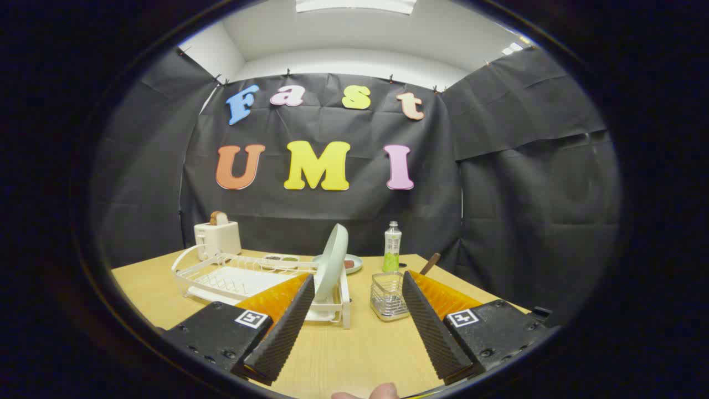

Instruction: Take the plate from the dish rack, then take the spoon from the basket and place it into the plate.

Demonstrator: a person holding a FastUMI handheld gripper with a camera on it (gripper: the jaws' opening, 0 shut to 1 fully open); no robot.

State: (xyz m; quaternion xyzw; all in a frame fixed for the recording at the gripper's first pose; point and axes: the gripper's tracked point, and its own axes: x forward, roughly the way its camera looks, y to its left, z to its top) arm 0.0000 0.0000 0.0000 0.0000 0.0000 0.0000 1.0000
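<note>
While the gripper [357, 280] gapes empty, its finger [288, 324] hides the plate's [331, 260] lower edge.

Bright, even light from a ceiling panel [354, 5]; soft shadows; sharp centre; fisheye bending toward the edges.

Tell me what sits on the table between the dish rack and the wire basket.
Gripper view: nothing; bare tabletop separates the dish rack from the wire basket. The open tool hangs short of both, holding nothing.
</note>
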